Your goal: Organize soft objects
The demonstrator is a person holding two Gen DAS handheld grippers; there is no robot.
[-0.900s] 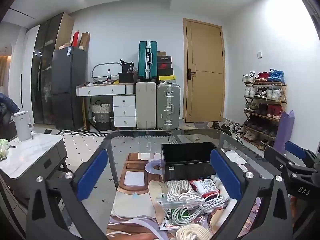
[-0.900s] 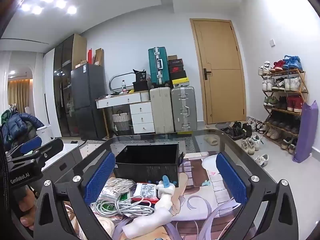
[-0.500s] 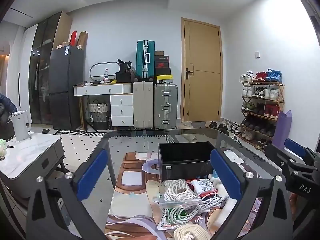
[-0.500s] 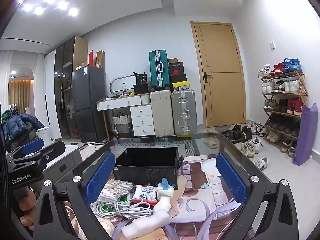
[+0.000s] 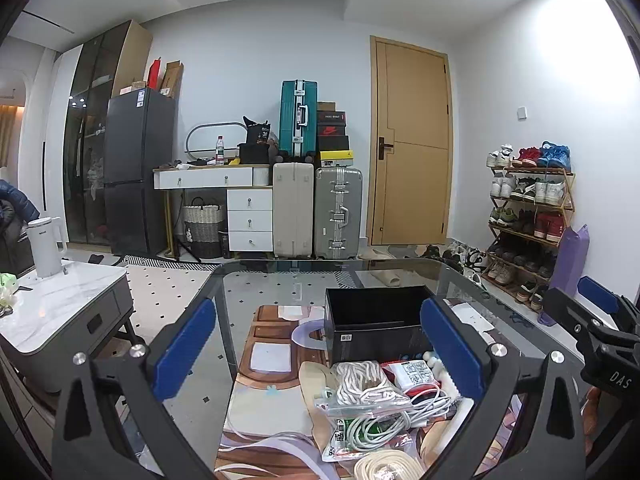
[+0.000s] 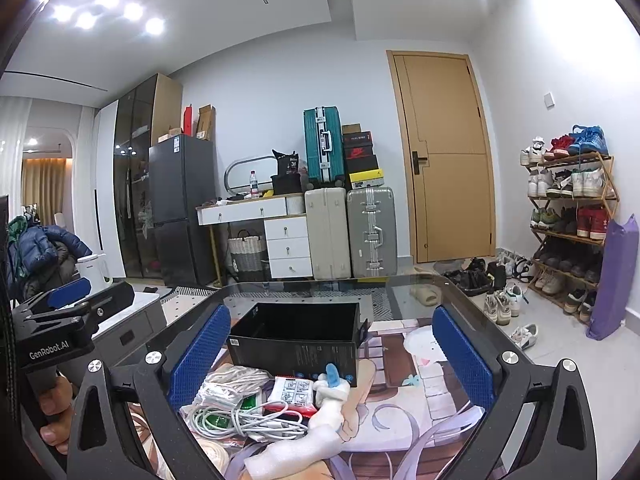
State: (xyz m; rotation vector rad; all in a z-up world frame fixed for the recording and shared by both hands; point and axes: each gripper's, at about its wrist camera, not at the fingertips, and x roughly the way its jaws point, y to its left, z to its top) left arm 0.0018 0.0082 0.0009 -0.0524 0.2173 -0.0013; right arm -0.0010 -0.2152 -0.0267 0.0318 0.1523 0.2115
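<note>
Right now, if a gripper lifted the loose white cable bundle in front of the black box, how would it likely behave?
The white cable bundle would probably be floppy: its loops sprawl loosely, so ends would likely dangle. It looks light. It lies partly over a clear plastic bag and against a red-and-white packet, so it may drag or snag those.

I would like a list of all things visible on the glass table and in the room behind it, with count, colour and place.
box: 1, black, open, mid-table
cable bundle: 1, white, before the box
rope coil: 1, cream, left of the cable
packet: 1, white and red, before the box
plush toy: 1, white with blue tip, right of the packet
table: 1, glass
suitcases: 3, teal, beige, silver, back wall
door: 1, tan
shoe rack: 1, wooden, right wall
fridge: 1, dark
left gripper: blue pads, open
right gripper: blue pads, open
</note>
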